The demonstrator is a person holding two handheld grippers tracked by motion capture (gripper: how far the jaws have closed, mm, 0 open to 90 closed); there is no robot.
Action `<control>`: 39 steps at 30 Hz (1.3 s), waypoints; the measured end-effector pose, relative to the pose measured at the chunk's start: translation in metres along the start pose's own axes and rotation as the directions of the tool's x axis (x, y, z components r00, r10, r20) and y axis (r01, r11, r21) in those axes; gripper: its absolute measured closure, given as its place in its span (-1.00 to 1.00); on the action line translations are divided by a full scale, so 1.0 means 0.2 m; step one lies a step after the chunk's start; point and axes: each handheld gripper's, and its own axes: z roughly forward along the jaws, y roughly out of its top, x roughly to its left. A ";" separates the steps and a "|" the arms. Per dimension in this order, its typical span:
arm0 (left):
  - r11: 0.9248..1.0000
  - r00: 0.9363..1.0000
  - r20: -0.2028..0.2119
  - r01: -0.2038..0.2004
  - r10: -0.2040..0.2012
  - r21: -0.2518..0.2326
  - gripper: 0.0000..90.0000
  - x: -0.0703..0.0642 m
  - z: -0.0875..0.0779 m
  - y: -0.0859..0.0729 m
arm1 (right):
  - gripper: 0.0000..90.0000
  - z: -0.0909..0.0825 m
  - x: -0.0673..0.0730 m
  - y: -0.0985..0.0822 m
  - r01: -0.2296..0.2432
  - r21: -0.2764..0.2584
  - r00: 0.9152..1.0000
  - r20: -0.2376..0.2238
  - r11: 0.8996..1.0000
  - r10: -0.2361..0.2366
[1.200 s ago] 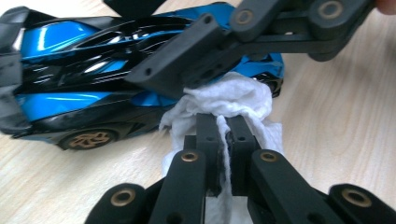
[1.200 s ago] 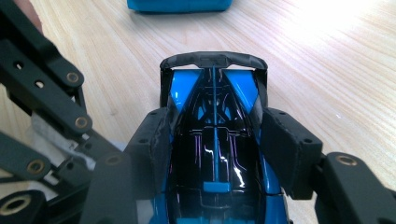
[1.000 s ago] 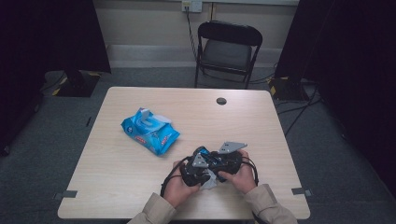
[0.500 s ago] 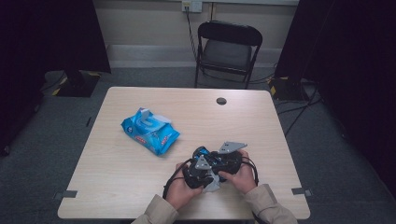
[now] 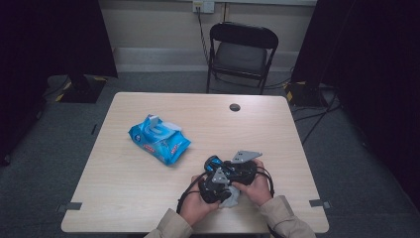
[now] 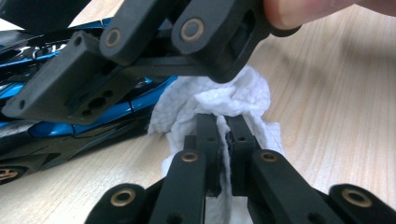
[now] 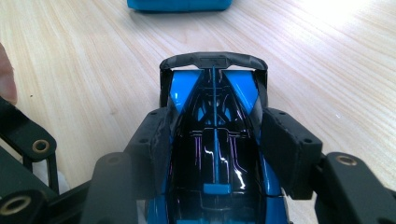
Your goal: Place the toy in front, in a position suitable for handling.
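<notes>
Presently, items as found:
Left gripper (image 6: 223,154): jaws clenched on a white wipe (image 6: 219,100), the cloth pinched between the pads and bunched above them.
Right gripper (image 7: 215,149): jaws clamped on a blue toy car (image 7: 212,140), one pad on each flank, its spoiler pointing away.
Car, place: held low at the near edge of the counter (image 5: 124,198), between both hands, touching or just beside the wipe.
Wipe, place: against the car's side, under the right gripper's linkage.
Wipes pack (image 5: 159,139): blue, flap open, well apart to the far left.
Step, judged: cleaning the car's body.
Risk: the glossy shell may slip or twist in the pads if the wipe is pushed hard; the spoiler looks thin and could snag the cloth.
Risk: a thin pinch on the wipe could let it pull free.
</notes>
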 end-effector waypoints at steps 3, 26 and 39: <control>1.000 1.000 0.022 0.014 -0.014 -0.022 0.93 -0.01 0.01 -0.01 | -0.04 0.00 0.00 0.00 0.001 -0.001 1.000 0.000 1.000 -0.001; 0.999 1.000 0.015 -0.012 0.012 -0.036 0.93 0.02 -0.15 -0.01 | -0.04 0.00 0.00 0.00 -0.005 -0.008 1.000 -0.001 1.000 0.005; 0.990 0.987 -0.123 0.091 -0.104 -0.110 0.93 0.27 -0.44 -0.12 | -0.04 0.01 0.00 0.00 -0.003 -0.010 1.000 -0.001 1.000 0.003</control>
